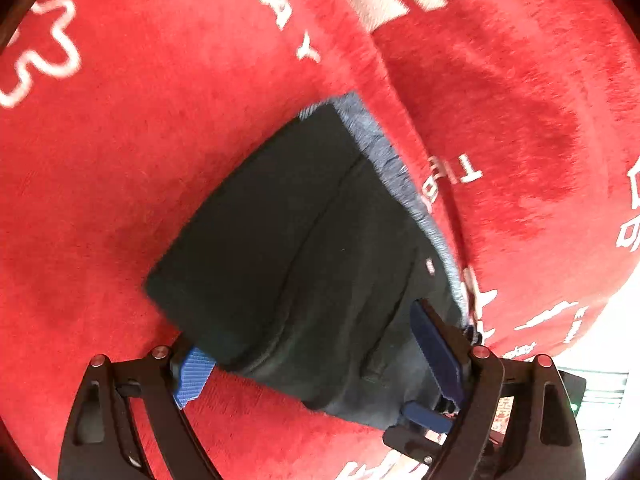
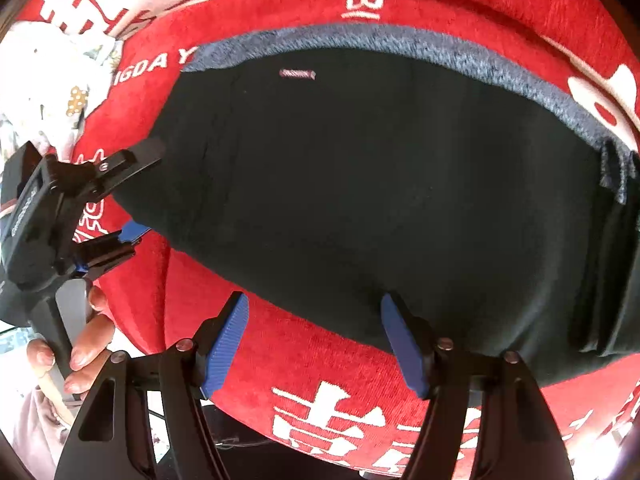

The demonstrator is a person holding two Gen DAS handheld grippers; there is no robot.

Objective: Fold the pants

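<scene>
The black pants (image 1: pixel 296 240) lie folded into a thick stack on the red cloth, with a grey-blue waistband (image 1: pixel 384 152) along the far edge. My left gripper (image 1: pixel 320 364) is open, its blue pads straddling the near corner of the stack, one pad under the fold and one on top. In the right wrist view the pants (image 2: pixel 380 200) fill the middle. My right gripper (image 2: pixel 316 344) is open at the near edge of the pants, its right pad touching the fabric. The left gripper (image 2: pixel 132 196) shows there at the left end of the stack.
A red plush cloth with white lettering (image 1: pixel 160 140) covers the surface. A raised red fold (image 1: pixel 500 120) lies beyond the pants. A hand (image 2: pixel 88 340) holds the left gripper's handle. Pale patterned fabric (image 2: pixel 52 80) lies at the upper left.
</scene>
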